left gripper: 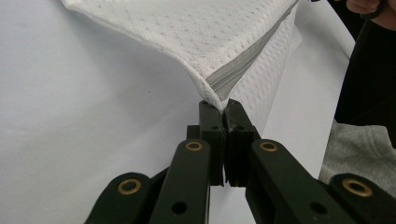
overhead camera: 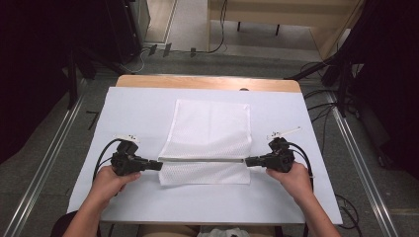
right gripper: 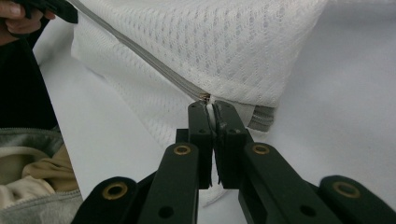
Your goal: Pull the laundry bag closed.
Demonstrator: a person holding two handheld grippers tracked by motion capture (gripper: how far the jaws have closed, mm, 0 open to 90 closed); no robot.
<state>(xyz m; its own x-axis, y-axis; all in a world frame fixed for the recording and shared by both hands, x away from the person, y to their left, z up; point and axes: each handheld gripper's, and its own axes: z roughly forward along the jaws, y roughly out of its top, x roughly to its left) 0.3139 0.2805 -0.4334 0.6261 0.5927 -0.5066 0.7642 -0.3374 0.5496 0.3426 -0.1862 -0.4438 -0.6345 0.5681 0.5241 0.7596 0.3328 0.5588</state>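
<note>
Bag (overhead camera: 210, 131) lies mid-table, near edge lifted. Left gripper (overhead camera: 157, 165) pinches its zipper (overhead camera: 202, 159) end, right gripper (overhead camera: 249, 161) the other, jaws closed tight on cloth. Grip done, I judge; folding or moving remains.

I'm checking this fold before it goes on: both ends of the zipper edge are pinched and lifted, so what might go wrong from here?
1. The left hand-held gripper pinches only the corner tip of the mesh bag; a tug might pull it free.
2. The right hand-held gripper clamps right at the zipper end; strain there may stress the seam.
3. The near flap hangs under the zipper and may crumple when lowered.
</note>
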